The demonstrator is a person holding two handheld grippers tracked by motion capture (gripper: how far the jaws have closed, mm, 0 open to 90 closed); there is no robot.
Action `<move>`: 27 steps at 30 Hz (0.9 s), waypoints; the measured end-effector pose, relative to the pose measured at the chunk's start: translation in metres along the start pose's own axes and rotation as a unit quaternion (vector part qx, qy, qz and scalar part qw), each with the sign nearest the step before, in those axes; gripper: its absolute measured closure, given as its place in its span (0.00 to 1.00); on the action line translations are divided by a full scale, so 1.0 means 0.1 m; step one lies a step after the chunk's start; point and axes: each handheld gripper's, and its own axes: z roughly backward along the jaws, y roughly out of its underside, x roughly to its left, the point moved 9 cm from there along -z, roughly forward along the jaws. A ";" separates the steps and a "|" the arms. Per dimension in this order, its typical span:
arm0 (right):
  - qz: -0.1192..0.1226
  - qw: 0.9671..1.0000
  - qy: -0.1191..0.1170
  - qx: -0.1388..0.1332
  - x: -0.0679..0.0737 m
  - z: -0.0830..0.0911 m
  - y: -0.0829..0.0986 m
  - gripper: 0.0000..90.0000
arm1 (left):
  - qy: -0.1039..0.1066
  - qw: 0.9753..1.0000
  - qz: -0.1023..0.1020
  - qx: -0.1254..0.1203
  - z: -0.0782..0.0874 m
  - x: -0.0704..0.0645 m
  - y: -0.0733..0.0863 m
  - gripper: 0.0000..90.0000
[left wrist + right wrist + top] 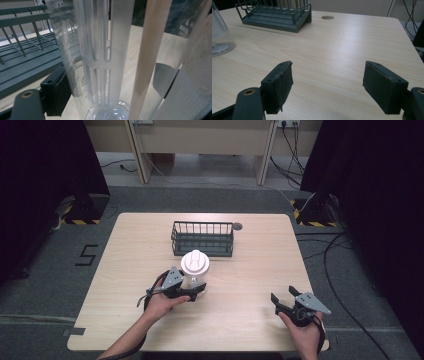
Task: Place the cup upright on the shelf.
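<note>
The left gripper has its fingers closed around the clear plastic bottle with a white lid, upright on the pale wooden worktop before the grey wire rack, while the right gripper rests with fingers apart.

Clear bottle and wire rack are crowding my left side, while open tabletop is lying ahead of my right.

My left gripper is closing around the clear bottle, with the wire rack standing just beyond it and blocking the way forward. My right gripper, jaws spread, is facing bare table with free passage.
</note>
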 end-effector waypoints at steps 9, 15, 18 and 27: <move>-0.002 1.000 -0.001 0.000 0.00 0.00 0.00 0.27 | -0.001 1.000 0.000 0.000 0.00 0.00 -0.01 0.19; -0.001 1.000 -0.001 0.001 0.00 0.00 0.00 0.27 | 0.001 1.000 -0.001 -0.004 0.01 -0.02 -0.05 0.20; -0.001 1.000 -0.001 0.000 0.00 0.00 0.00 0.27 | 0.001 1.000 -0.005 -0.006 0.02 -0.02 -0.09 0.20; -0.001 1.000 -0.001 0.000 0.00 0.00 0.00 0.27 | -0.003 1.000 -0.006 -0.011 0.05 0.01 -0.20 0.20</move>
